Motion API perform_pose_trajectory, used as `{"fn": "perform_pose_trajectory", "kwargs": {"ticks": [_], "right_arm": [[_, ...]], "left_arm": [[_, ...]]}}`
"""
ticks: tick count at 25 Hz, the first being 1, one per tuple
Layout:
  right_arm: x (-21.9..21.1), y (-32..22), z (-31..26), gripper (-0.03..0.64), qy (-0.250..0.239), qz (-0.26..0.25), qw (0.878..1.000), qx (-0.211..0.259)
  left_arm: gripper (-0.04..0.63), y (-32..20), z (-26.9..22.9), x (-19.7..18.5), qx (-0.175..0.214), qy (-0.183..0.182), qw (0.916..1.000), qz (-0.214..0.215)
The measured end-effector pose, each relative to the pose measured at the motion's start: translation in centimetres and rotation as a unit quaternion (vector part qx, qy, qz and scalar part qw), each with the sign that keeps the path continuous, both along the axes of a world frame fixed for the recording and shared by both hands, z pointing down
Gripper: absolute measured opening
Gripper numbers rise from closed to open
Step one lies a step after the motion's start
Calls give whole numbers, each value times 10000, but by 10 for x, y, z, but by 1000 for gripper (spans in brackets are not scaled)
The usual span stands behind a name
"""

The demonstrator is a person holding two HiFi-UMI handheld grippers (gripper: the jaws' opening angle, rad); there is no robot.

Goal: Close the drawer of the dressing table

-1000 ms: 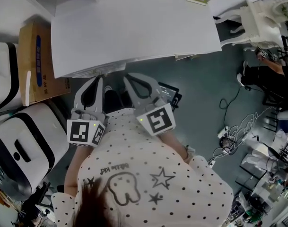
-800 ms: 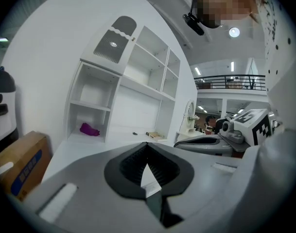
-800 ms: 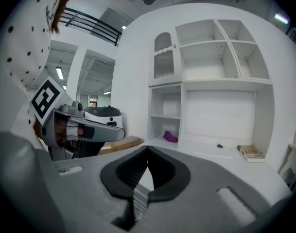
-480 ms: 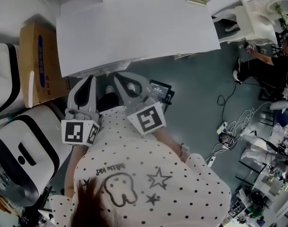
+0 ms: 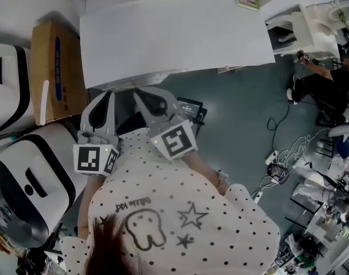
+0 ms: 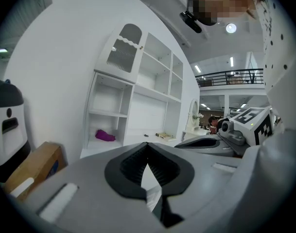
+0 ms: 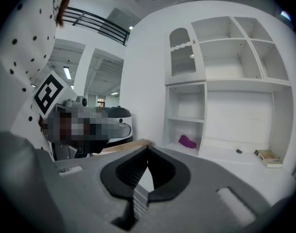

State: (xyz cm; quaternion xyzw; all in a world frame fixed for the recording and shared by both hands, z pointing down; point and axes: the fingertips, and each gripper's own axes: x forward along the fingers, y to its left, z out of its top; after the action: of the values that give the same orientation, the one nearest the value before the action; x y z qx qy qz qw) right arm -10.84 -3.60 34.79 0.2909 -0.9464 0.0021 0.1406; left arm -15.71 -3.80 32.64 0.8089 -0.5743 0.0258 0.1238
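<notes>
Head view looks down past the person's dotted shirt (image 5: 180,211) to two grippers held side by side, each with its marker cube towards the body. The left gripper (image 5: 109,93) and the right gripper (image 5: 138,91) both point at the front edge of the dressing table (image 5: 174,39). In the left gripper view the left gripper (image 6: 148,143) has its jaws brought together at the tips with nothing between them. The right gripper view shows the same of the right gripper (image 7: 148,148): tips meeting, nothing gripped. Just ahead of both tips the drawer (image 5: 125,83) shows only as a narrow pale strip under the white tabletop, almost fully in; whether either tip touches it cannot be told. A cardboard box (image 5: 51,67) stands left of the table. Farther back, open white shelves (image 7: 225,81) hold a purple item (image 7: 187,141) and a book (image 7: 268,158).
</notes>
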Motion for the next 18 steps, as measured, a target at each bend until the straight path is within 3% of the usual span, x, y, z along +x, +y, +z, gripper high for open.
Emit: {"fn": "perform_pose_trajectory", "kwargs": {"ticks": [9,18], "right_arm": [[-22,-6,7,2,23,-155,9999,-43],[-30,-19,9,2,157,-208,9997,-22]], "left_arm": [[0,-9,5,-27,-79,150,9996,-204],[0,-26,7,-27,-27,152,9999,-77]]}}
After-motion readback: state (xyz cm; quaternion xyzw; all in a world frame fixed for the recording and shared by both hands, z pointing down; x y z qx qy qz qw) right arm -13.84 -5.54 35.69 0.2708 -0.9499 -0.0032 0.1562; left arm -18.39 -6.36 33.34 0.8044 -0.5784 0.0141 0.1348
